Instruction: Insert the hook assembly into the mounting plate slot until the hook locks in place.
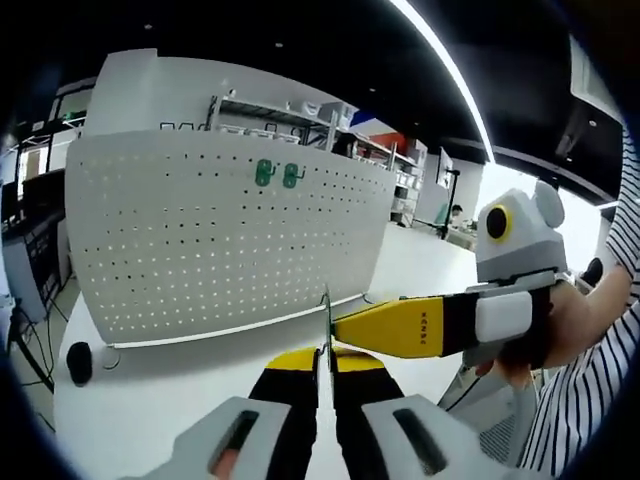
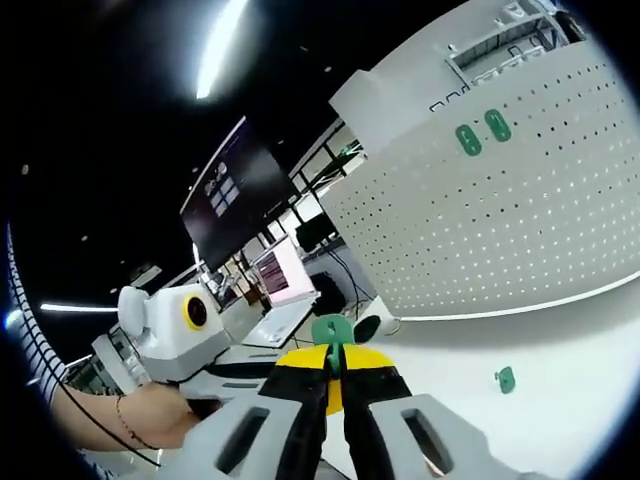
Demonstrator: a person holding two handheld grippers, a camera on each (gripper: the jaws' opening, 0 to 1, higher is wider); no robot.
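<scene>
A white pegboard mounting plate (image 1: 220, 240) (image 2: 500, 220) stands upright on the white table, with two green hooks (image 1: 277, 174) (image 2: 482, 131) hanging side by side near its top. My left gripper (image 1: 327, 352) is shut on a thin hook piece (image 1: 327, 312) seen edge-on, held in front of the board. My right gripper (image 1: 340, 328) comes in from the right and its yellow tip meets that same piece. In the right gripper view, my right gripper (image 2: 335, 362) is shut on the green hook assembly (image 2: 333, 330), with the left gripper's white body (image 2: 170, 330) close at the left.
A loose green hook part (image 2: 506, 379) lies on the table (image 2: 560, 400) before the board. A dark round object (image 1: 79, 362) sits at the table's left edge. A person's hand and striped sleeve (image 1: 590, 380) hold the right gripper. Shelves and monitors stand behind.
</scene>
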